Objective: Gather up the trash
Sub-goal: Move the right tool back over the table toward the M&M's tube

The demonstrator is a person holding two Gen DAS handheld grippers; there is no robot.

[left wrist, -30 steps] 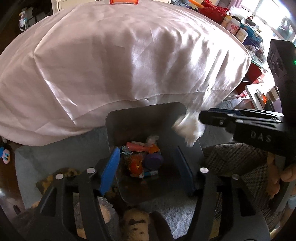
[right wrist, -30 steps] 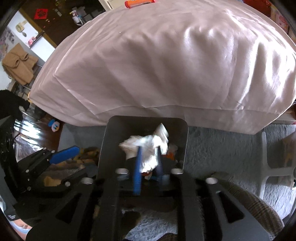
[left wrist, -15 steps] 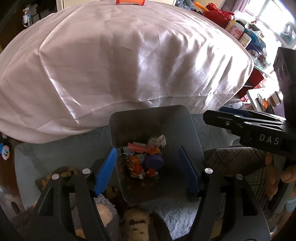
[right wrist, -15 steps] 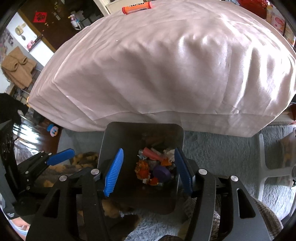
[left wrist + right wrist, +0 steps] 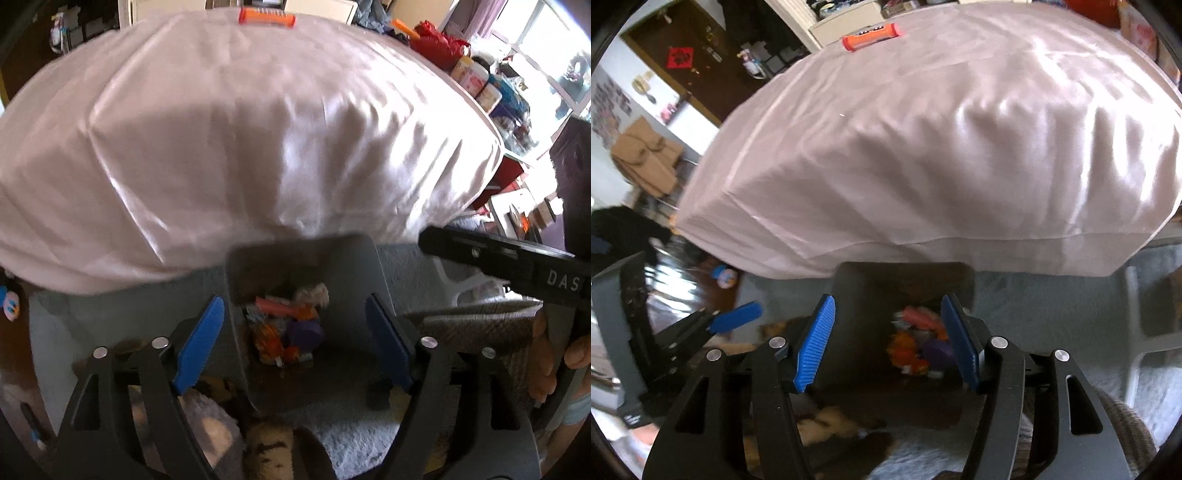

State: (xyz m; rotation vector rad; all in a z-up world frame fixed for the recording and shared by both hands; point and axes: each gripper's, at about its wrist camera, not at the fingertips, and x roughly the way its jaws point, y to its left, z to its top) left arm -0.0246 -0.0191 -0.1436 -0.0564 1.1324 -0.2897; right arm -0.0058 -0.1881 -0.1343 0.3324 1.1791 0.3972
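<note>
Gone from the right hand-held gripper (image 5: 886, 343) is the crumpled white tissue it pinched a second ago; its blue pads now stand spread and empty above the dark grey square bin (image 5: 905, 273), where the tissue lies among the orange and purple scraps (image 5: 291, 328). Next in line looks to be the orange cylindrical wrapper (image 5: 870, 36), lying far ahead and slightly to the left on the pink satin bed cover (image 5: 942, 147), long axis crosswise. Neither hand looks clearly nearer; the left hand-held gripper (image 5: 295, 339), likewise spread, hangs over the bin.
</note>
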